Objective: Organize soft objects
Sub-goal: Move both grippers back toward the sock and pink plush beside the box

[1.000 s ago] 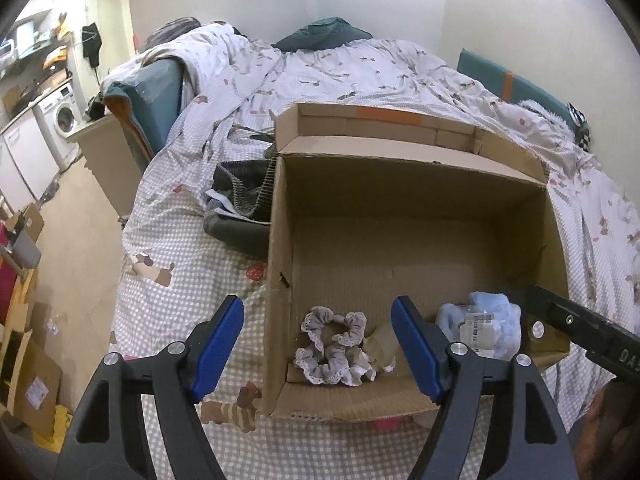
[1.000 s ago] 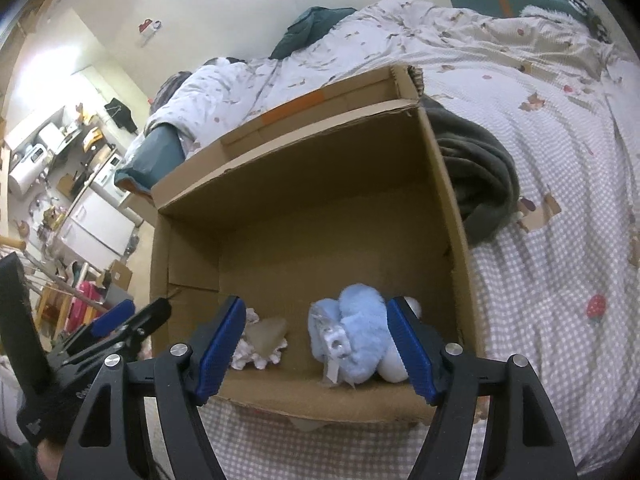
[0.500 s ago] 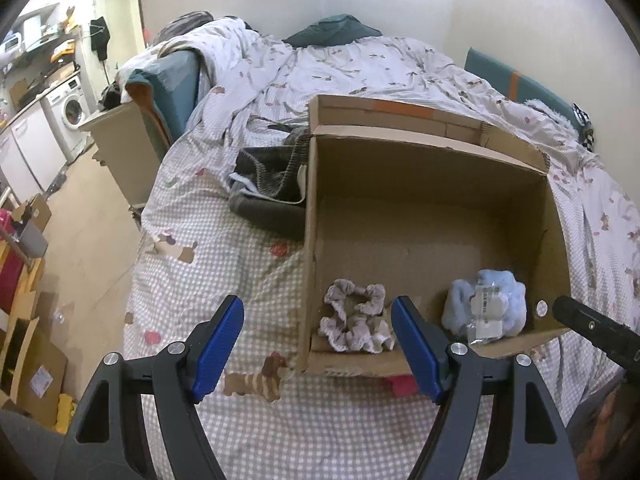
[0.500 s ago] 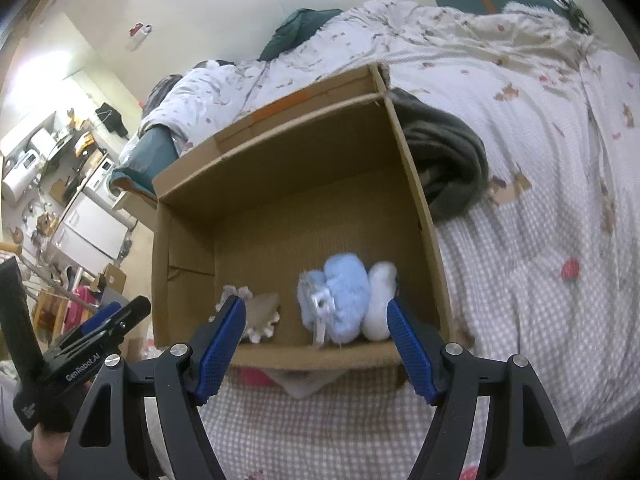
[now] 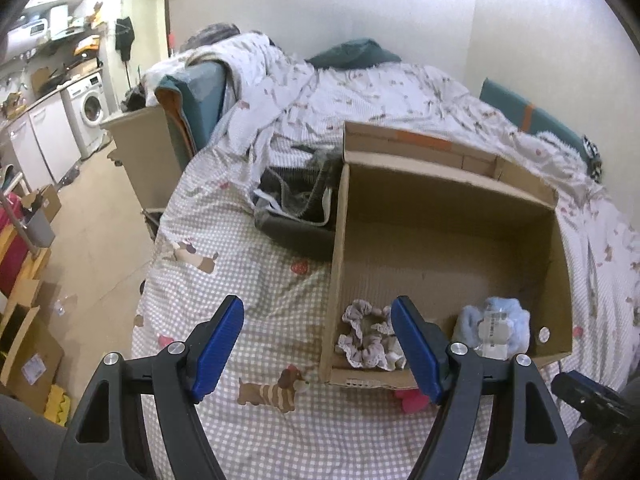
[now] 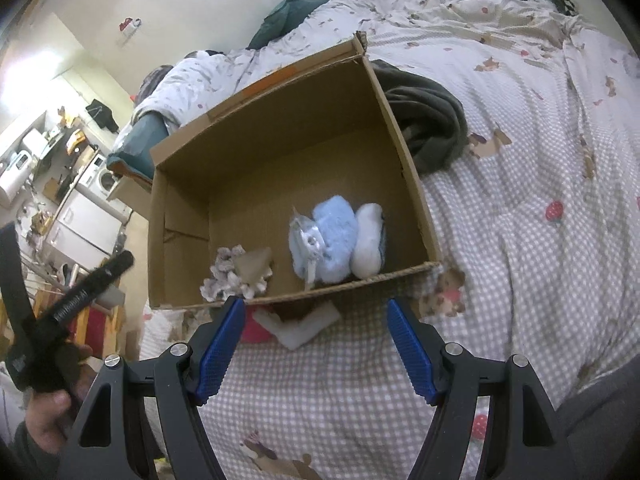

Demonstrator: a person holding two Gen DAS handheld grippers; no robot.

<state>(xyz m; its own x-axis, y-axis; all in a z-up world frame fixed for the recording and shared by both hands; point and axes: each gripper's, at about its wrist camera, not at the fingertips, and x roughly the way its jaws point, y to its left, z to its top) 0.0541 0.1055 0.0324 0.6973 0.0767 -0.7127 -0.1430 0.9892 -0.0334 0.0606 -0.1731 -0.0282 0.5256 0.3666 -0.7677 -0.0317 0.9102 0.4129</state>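
Observation:
An open cardboard box (image 5: pixel 448 188) (image 6: pixel 412 168) sits on the bed. Inside near its front wall lie a lacy scrunchie (image 5: pixel 366 338) (image 6: pixel 234 274) and a fluffy light-blue soft item with a tag (image 5: pixel 496 326) (image 6: pixel 334 238). A dark grey garment (image 5: pixel 296 210) (image 6: pixel 430 126) lies on the bed against the box's side. My left gripper (image 5: pixel 318 344) is open and empty, held above the bed in front of the box's left corner. My right gripper (image 6: pixel 316 348) is open and empty, in front of the box's front wall.
The bed has a checked cover (image 5: pixel 240 276) and a rumpled duvet (image 5: pixel 360 88). A white piece and something pink (image 6: pixel 296 326) stick out from under the box's front edge. The bed's left edge drops to the floor (image 5: pixel 92 216), with cardboard boxes and a washing machine beyond.
Both grippers have pulled back and up from the box, which now looks smaller and farther. The left view has shifted left. Both stay open and empty.

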